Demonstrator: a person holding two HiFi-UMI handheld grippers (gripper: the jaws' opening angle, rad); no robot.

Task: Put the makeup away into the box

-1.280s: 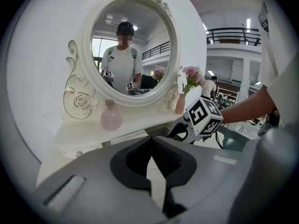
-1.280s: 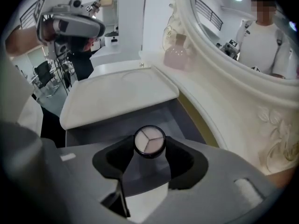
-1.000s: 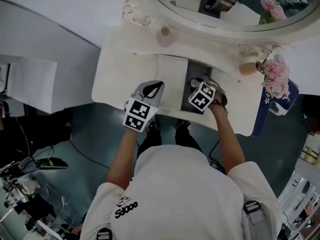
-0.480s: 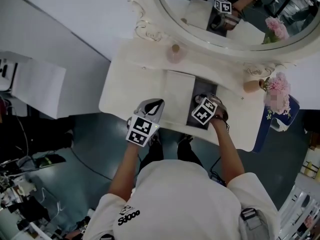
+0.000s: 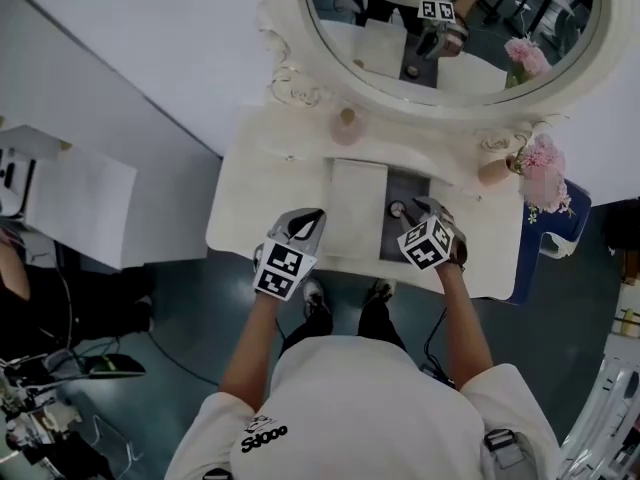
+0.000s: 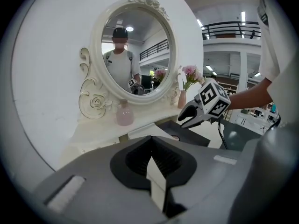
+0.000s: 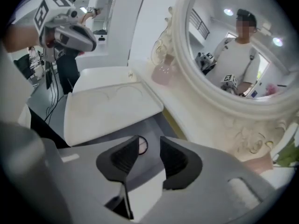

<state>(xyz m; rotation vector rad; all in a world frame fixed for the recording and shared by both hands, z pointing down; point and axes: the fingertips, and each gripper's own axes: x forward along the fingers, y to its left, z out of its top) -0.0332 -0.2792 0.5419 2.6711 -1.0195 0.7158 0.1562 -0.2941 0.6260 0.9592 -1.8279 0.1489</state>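
The box is a dark compartment (image 5: pixel 404 230) set into the white vanity top, with its white lid (image 5: pixel 357 196) flipped open to the left. A small round makeup compact (image 5: pixel 397 208) lies inside it, and the right gripper view shows that compact (image 7: pixel 142 146) below the gap between the jaws. My right gripper (image 5: pixel 418 211) hangs above the compartment, jaws closing, with nothing between them. My left gripper (image 5: pixel 312 216) hovers over the front of the lid, shut and empty. In the left gripper view the right gripper (image 6: pixel 183 120) is above the compartment (image 6: pixel 191 137).
A pink bottle (image 5: pixel 346 128) stands at the back under the oval mirror (image 5: pixel 450 28). A vase with pink flowers (image 5: pixel 538 160) stands at the right end of the table. A blue object (image 5: pixel 556 222) is beside the table's right edge.
My right gripper has lifted out of the compartment and drawn back toward the front edge, and the round compact now shows in the box. The left gripper has shifted slightly.
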